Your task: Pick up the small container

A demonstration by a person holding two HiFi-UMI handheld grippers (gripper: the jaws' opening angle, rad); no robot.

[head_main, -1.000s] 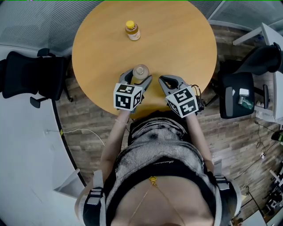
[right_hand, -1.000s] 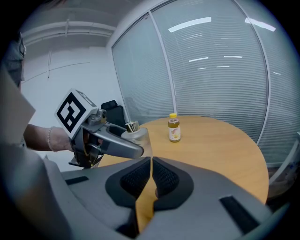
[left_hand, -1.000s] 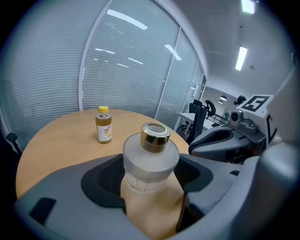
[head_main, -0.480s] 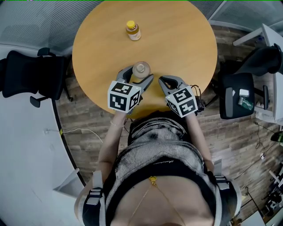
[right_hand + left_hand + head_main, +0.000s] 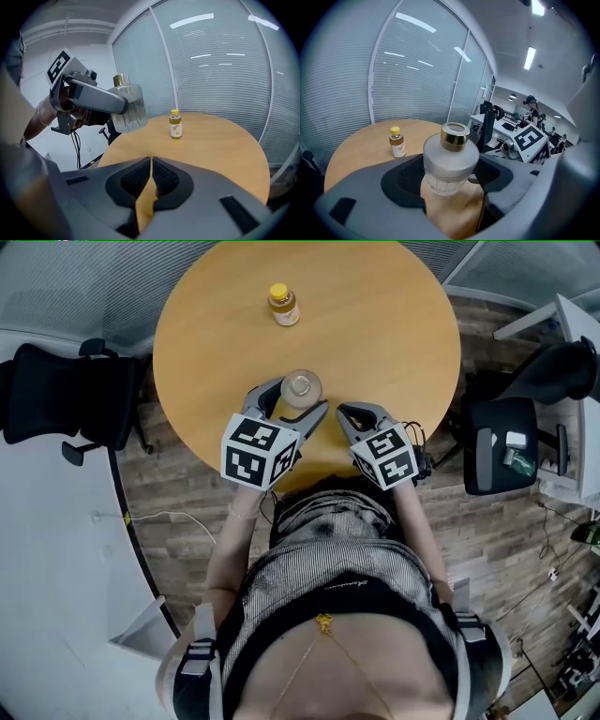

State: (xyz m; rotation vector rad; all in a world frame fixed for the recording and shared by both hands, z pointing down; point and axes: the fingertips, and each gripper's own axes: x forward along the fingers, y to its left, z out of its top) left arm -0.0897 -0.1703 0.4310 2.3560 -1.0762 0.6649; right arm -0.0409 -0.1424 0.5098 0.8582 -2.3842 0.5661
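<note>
Blinds and glass walls ring a round wooden tabletop. Near its 6 o'clock edge the left gripper has its jaws clamped on the small container, which looks raised clear of the wood, so the pick-up seems essentially done. The right gripper has its jaws pressed together, empty. A yellow-capped bottle stands toward 12 o'clock.

1. We see the left gripper, jaws either side of the small container, over the round table
2. The right gripper sits just beside, jaws together
3. A yellow-capped bottle stands well apart
</note>
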